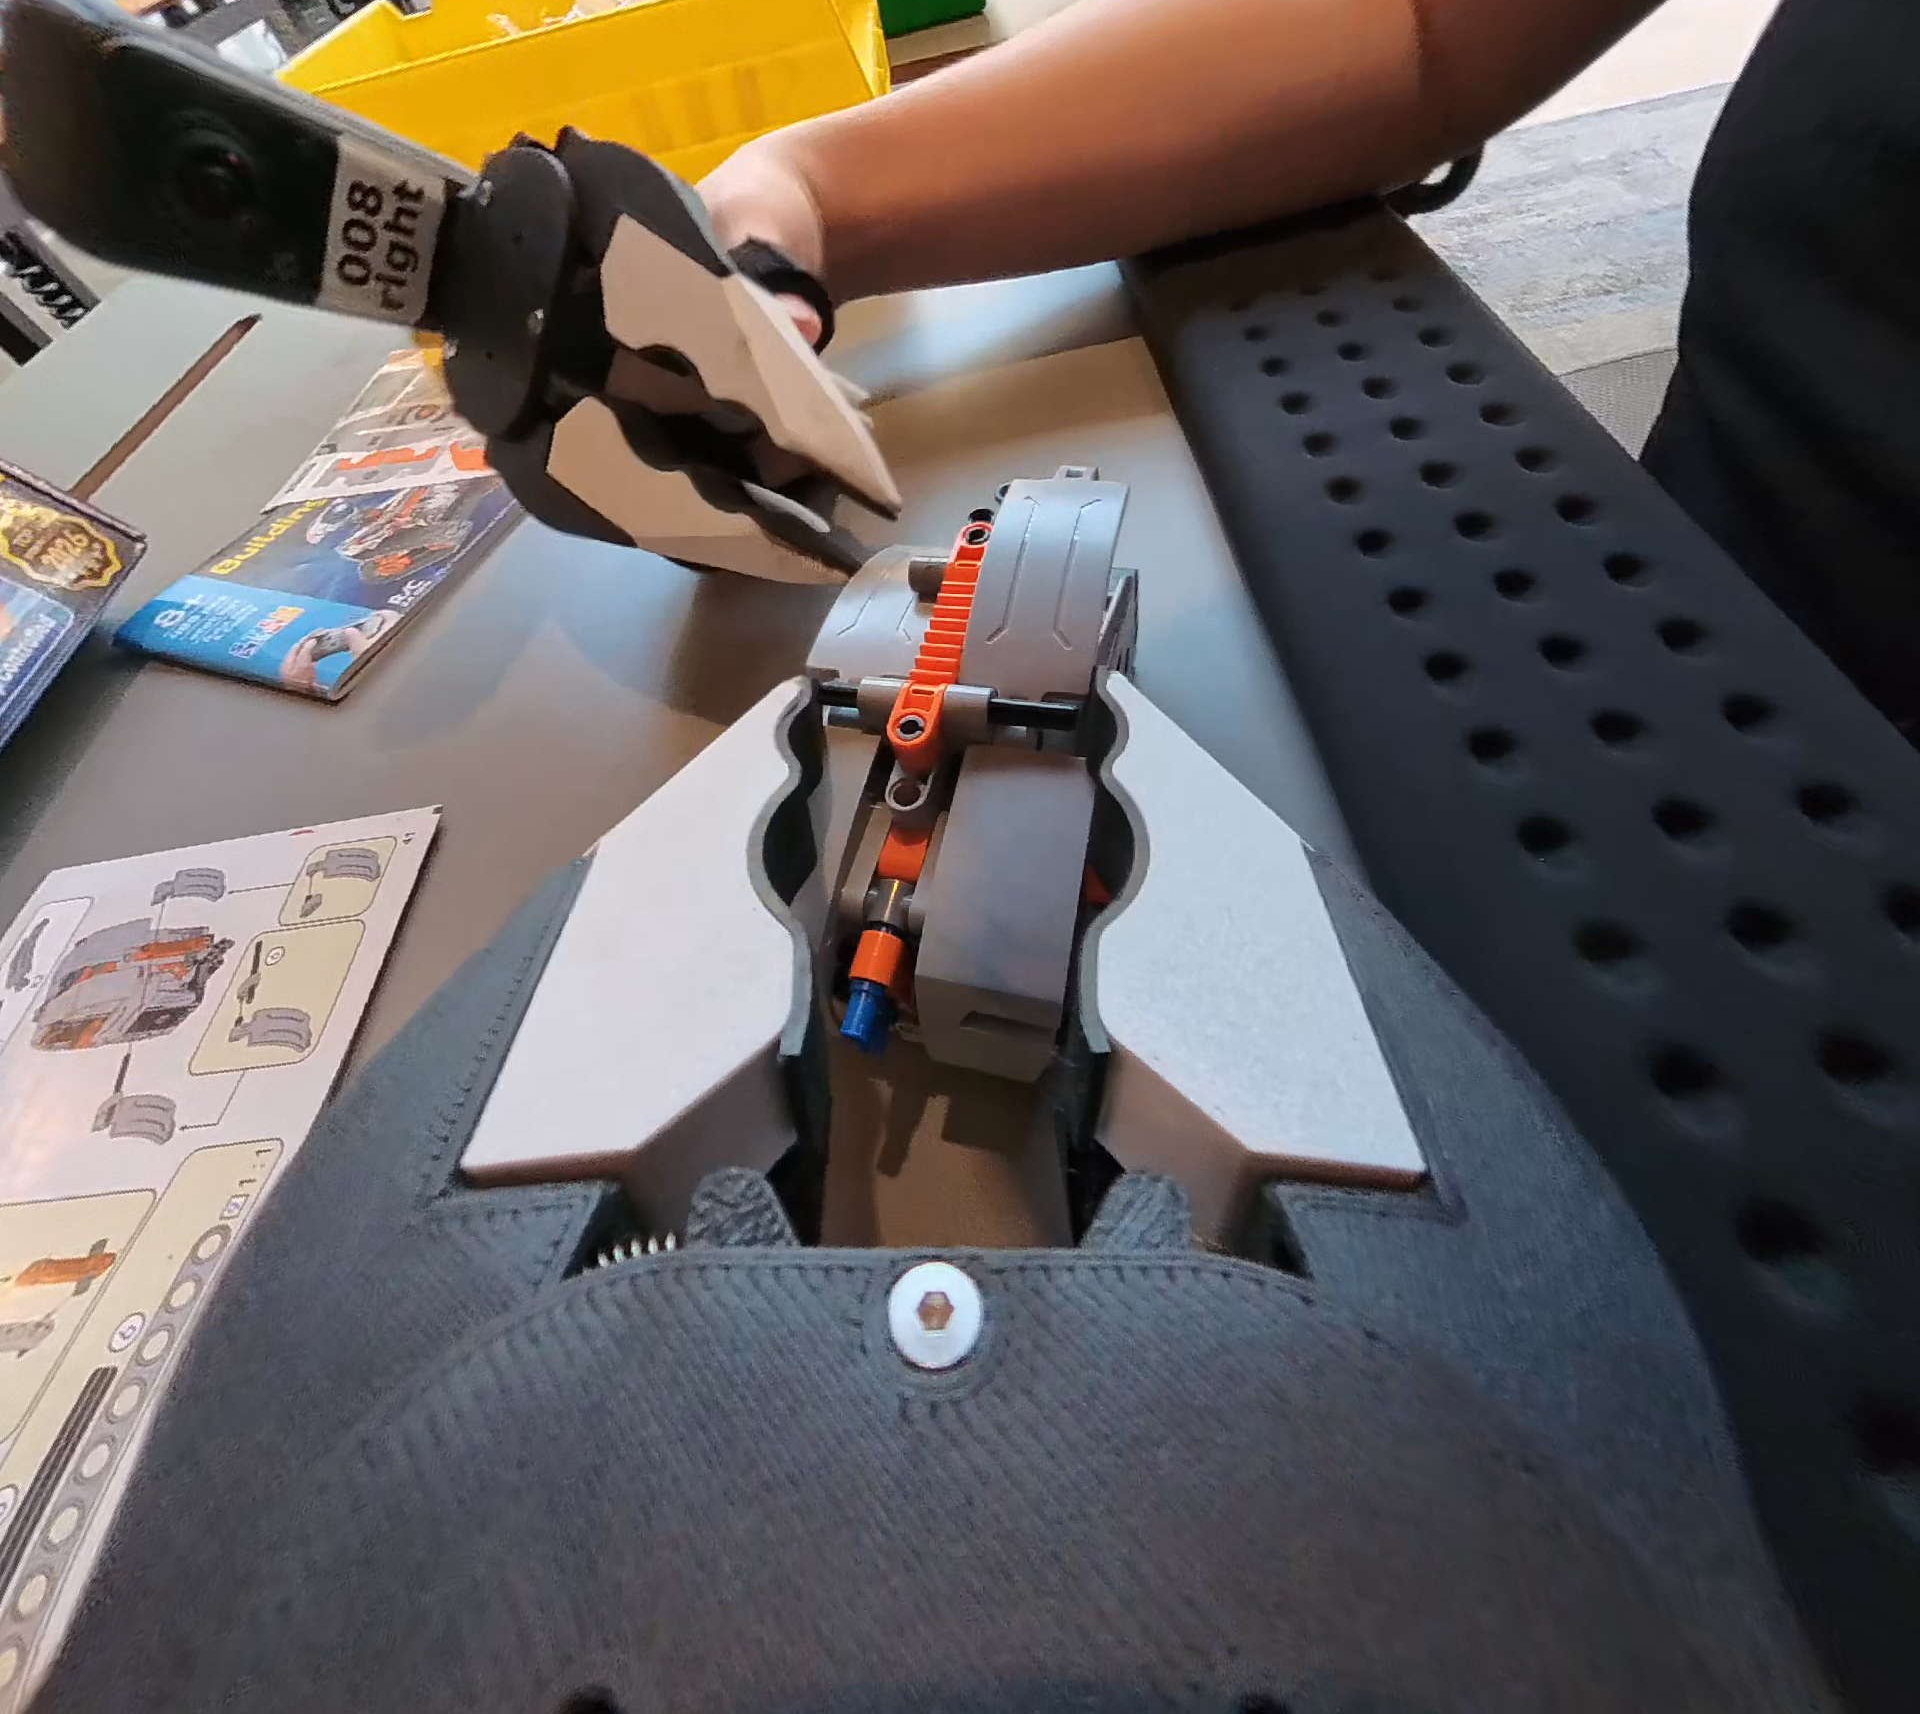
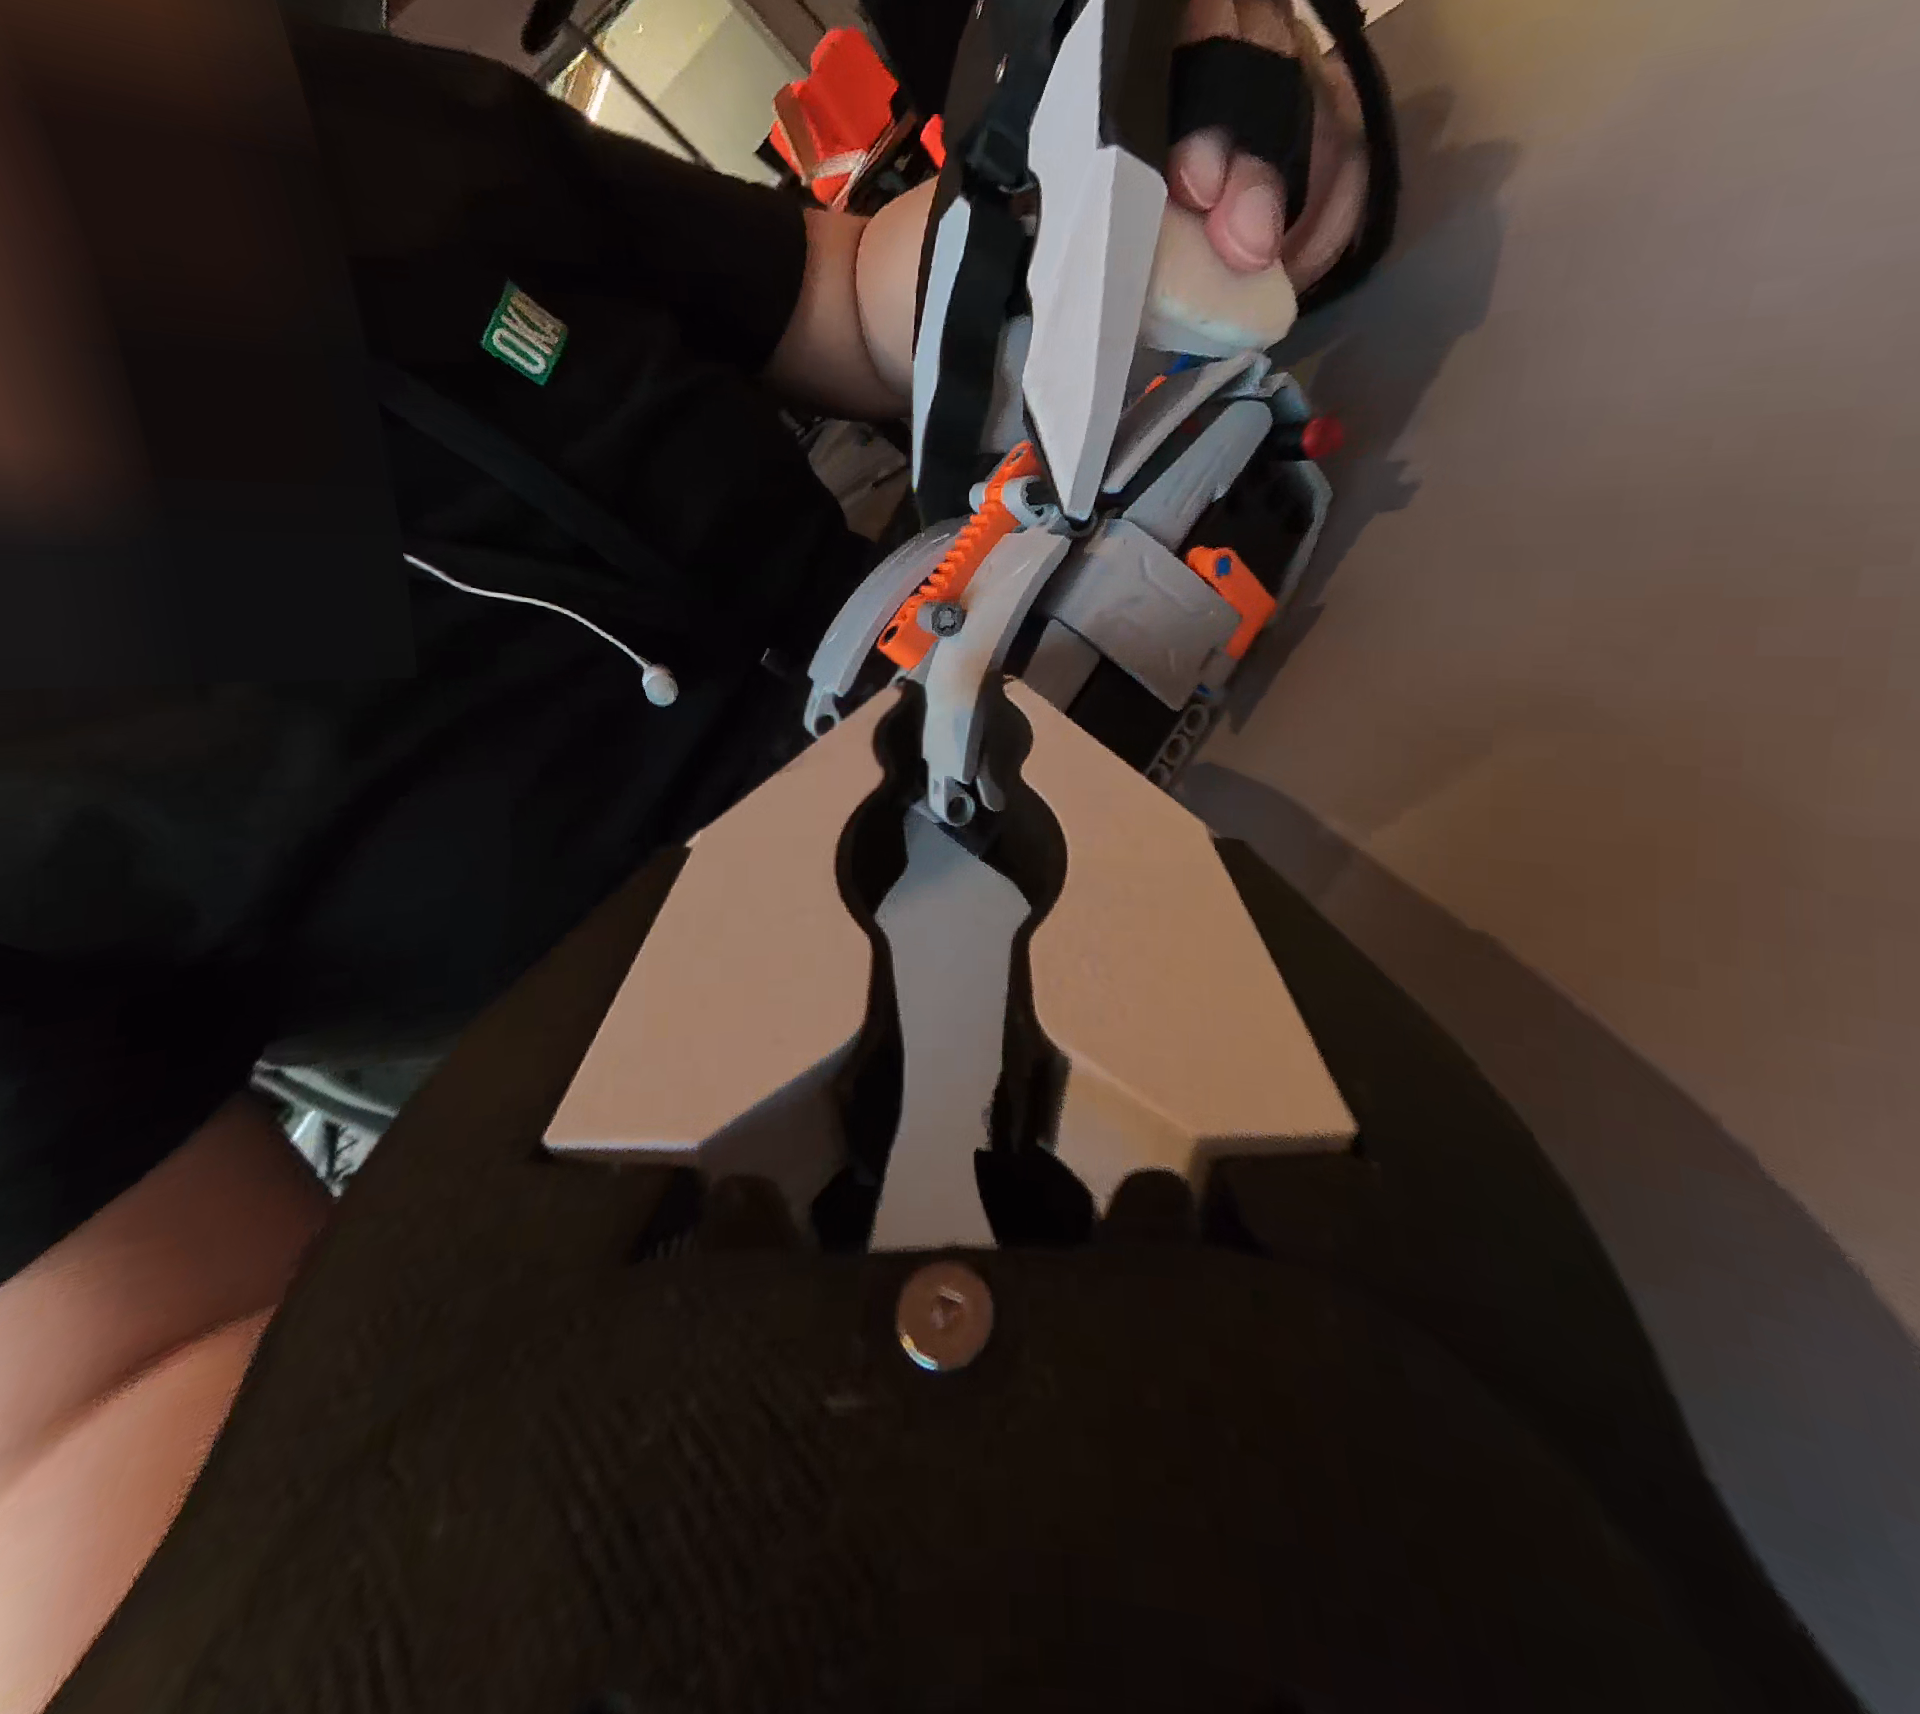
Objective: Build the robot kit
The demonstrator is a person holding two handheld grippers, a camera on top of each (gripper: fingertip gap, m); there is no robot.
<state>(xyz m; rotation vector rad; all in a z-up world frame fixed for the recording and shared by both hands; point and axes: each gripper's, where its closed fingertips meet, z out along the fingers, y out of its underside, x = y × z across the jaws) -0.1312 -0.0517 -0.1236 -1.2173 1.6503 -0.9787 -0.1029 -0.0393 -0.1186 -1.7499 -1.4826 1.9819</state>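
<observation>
Clamping the grey-and-orange brick model (image 1: 966, 760) steady above the surface (image 1: 582, 688), the left gripper (image 1: 951, 708) braced it while the right gripper (image 2: 961, 708), jaws narrowed, pinched its curved grey panel (image 2: 961, 729).

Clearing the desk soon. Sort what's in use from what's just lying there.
In use:
grey-and-orange plastic brick model, clamped in left gripper
right gripper, closed on its curved grey panel

Lying about:
open instruction sheet
glossy booklet
yellow plastic bin
</observation>
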